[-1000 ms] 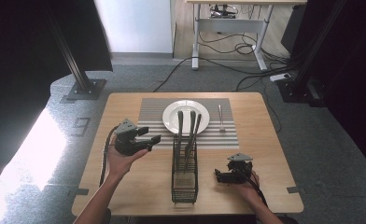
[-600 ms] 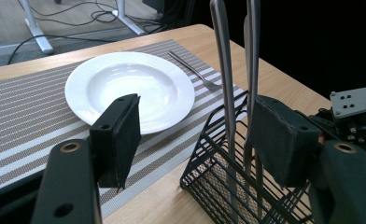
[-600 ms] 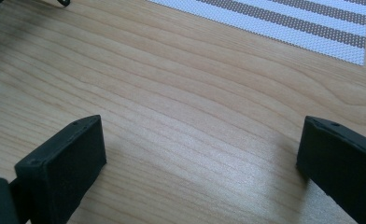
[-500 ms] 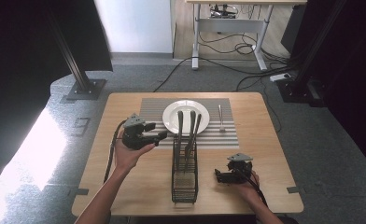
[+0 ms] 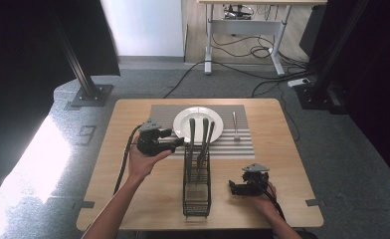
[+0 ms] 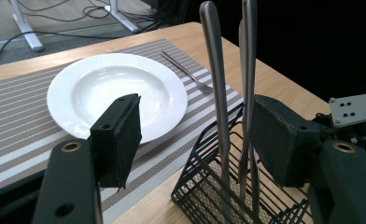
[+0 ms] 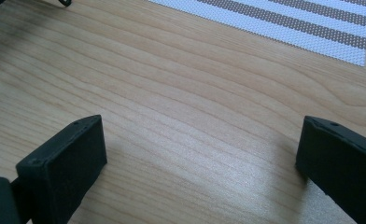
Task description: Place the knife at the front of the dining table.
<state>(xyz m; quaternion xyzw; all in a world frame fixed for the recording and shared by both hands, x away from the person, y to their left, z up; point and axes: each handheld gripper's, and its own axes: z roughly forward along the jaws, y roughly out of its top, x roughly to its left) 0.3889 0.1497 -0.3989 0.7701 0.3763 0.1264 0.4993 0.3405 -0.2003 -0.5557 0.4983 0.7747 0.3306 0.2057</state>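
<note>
Standing upright in the black wire caddy (image 5: 197, 186) are three utensil handles (image 6: 214, 70), just in front of the white plate (image 5: 198, 123). Left of the caddy, the left gripper (image 5: 175, 144) hovers with jaws wide, empty. Right of the caddy, the right gripper (image 5: 234, 187) rests low over the table (image 7: 181, 121), jaws wide apart, empty. A fork (image 5: 236, 124) lies right of the plate on the striped placemat (image 5: 240, 144).

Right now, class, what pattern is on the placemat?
Brown and white stripes on the placemat, clearest in the left gripper view.
</note>
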